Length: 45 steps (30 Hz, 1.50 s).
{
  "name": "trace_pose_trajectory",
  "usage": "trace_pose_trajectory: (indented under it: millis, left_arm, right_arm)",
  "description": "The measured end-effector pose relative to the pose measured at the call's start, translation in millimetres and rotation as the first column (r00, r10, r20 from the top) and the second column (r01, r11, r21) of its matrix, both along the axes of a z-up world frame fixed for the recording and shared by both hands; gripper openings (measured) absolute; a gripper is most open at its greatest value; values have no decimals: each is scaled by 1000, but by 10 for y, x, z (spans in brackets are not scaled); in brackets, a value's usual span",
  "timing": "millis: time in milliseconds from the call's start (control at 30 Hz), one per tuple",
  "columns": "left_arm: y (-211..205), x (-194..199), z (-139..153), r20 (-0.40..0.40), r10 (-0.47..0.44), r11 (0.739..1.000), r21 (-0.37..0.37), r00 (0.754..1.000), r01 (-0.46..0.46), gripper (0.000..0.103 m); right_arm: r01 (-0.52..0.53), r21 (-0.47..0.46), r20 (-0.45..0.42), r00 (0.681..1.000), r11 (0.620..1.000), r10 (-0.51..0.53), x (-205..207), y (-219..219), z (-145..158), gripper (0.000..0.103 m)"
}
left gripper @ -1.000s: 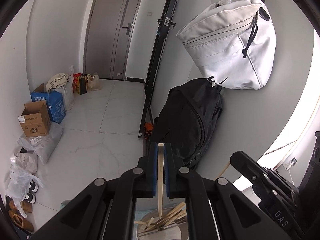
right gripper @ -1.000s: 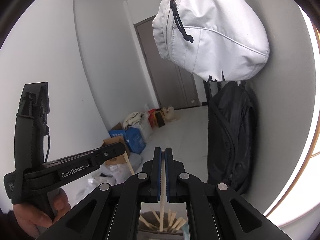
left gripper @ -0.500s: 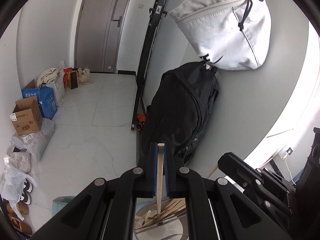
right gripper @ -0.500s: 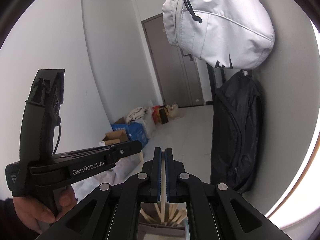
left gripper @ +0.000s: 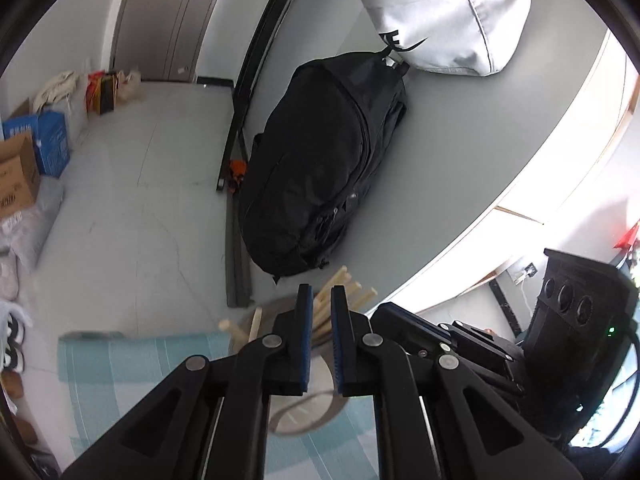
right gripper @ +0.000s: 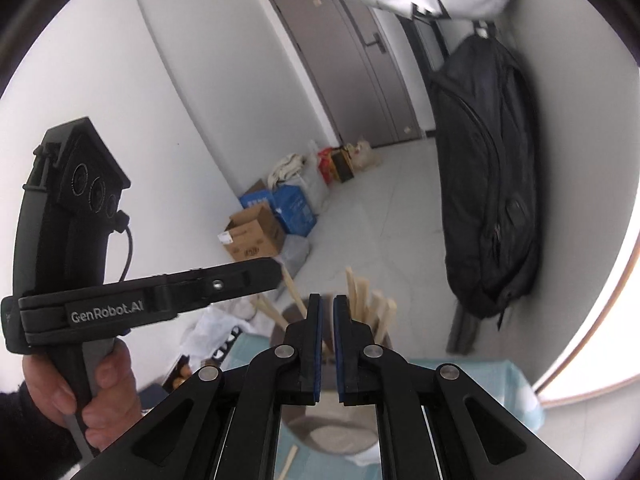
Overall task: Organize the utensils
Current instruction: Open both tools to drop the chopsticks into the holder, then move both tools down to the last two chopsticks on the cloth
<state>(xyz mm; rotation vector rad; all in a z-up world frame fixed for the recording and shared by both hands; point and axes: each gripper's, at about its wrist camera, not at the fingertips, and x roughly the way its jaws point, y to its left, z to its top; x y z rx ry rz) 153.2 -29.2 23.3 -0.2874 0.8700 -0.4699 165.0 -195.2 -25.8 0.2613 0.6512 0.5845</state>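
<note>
Several pale wooden chopsticks (left gripper: 344, 294) stand in a round metal holder (left gripper: 308, 420) on a light blue striped cloth (left gripper: 132, 364). My left gripper (left gripper: 321, 292) is open a little and empty, right above the holder. In the right wrist view the chopsticks (right gripper: 370, 308) stand in the same holder (right gripper: 338, 436). My right gripper (right gripper: 327, 300) is open a little and empty over it. The left gripper's body (right gripper: 148, 300) shows at the left, held by a hand (right gripper: 92, 396).
A black backpack (left gripper: 320, 168) and a white bag (left gripper: 444, 12) hang on the wall ahead. Cardboard and blue boxes (left gripper: 32, 160) and bags line the floor at left. One loose chopstick (right gripper: 290, 460) lies on the cloth by the holder.
Both grippers held one chopstick upright over the holder; both have opened and tilted down, and the chopsticks are now in the holder.
</note>
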Motion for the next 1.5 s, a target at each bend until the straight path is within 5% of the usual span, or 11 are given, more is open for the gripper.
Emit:
trace_pose_trajectory:
  millis: [100, 167, 233, 533, 700, 800, 900, 1167, 1300, 1400, 1500]
  left_arm:
    - [121, -174, 102, 34, 27, 999, -18, 999, -27, 13]
    - [181, -303, 179, 66, 50, 998, -33, 997, -47, 33]
    - [213, -425, 239, 99, 82, 996, -30, 992, -79, 45]
    - [123, -874, 426, 169, 155, 987, 25, 973, -161, 63]
    - [123, -1063, 523, 172, 170, 983, 36, 970, -179, 64]
    - [164, -1200, 588, 200, 179, 982, 31, 963, -189, 64]
    - [187, -1323, 633, 235, 201, 976, 30, 951, -214, 81]
    - [273, -1625, 649, 307, 229, 967, 38, 924, -253, 82]
    - [354, -1858, 727, 366, 269, 956, 13, 891, -293, 83]
    - [418, -2032, 712, 423, 294, 946, -3, 857, -324, 98]
    - [483, -2133, 488, 469, 332, 922, 21, 818, -386, 101]
  right_arm:
    - [26, 11, 19, 999, 1000, -26, -200, -102, 3, 30]
    - [41, 17, 34, 999, 999, -41, -336, -146, 36, 44]
    - [47, 16, 39, 998, 999, -48, -455, -175, 62, 46]
    - [65, 13, 100, 993, 998, -66, -916, -138, 322, 64]
    - [60, 4, 155, 986, 998, -60, -1180, -68, 476, 76]
    - [57, 11, 177, 982, 998, -58, -1320, -53, 536, 80]
    - [56, 7, 185, 981, 998, -57, -1435, -34, 567, 81]
    - [60, 9, 220, 974, 998, -61, -1751, -1, 590, 84]
    - [50, -17, 272, 961, 999, -44, -1957, 85, 564, 86]
    - [45, -40, 314, 949, 998, -30, -2131, 167, 471, 86]
    - [42, -51, 323, 946, 998, -24, -2243, 209, 320, 86]
